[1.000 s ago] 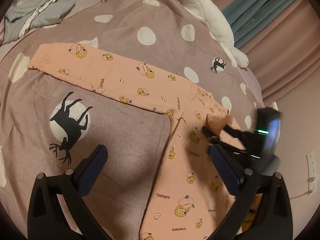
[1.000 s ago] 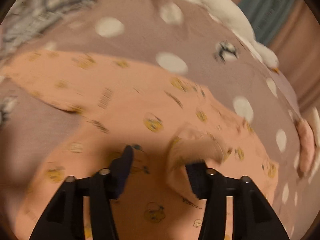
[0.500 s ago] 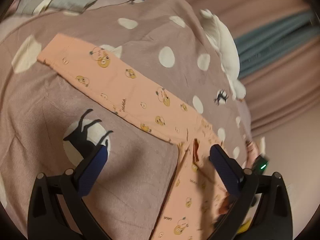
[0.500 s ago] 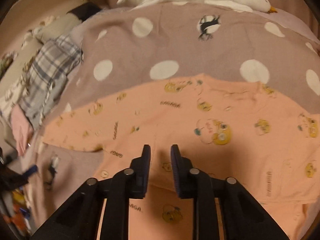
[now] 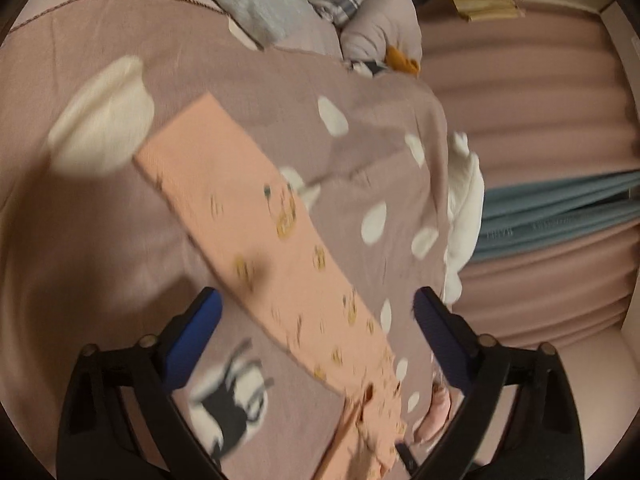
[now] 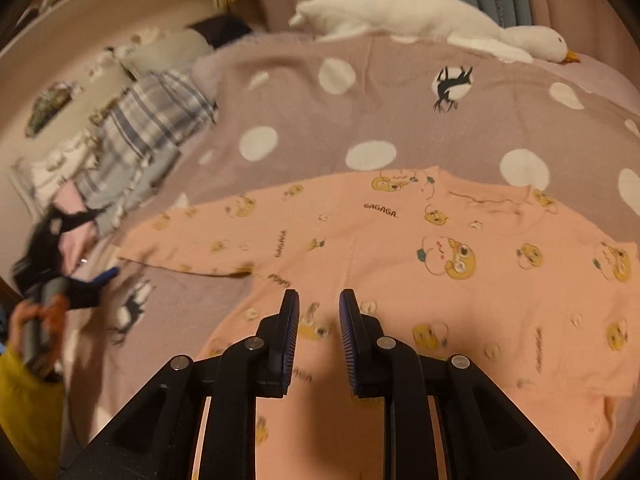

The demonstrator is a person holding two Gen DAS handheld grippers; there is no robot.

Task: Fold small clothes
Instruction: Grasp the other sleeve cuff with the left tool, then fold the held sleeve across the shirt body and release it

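A peach baby garment (image 6: 400,248) printed with yellow cartoon faces lies flat on the mauve dotted bedspread (image 6: 300,92). My right gripper (image 6: 319,300) hovers over its body, the jaws a narrow gap apart with nothing between them. In the left wrist view one long sleeve (image 5: 240,208) runs diagonally away from me. My left gripper (image 5: 316,300) hangs above that sleeve; its jaws stand wide and are closing, and the pads do not touch the cloth. The left gripper (image 6: 80,284) also shows, blurred, at the left edge of the right wrist view, close to the sleeve's cuff (image 6: 128,248).
A white goose plush (image 6: 420,20) lies along the far edge of the bed. A heap of plaid and grey clothes (image 6: 148,136) sits at the left, near the pillows. Pink and teal curtains (image 5: 560,208) hang beyond the bed.
My right gripper has let go of a lifted fold of the garment and narrowed its jaws. My left gripper has swung out along the sleeve toward the cuff and rolled.
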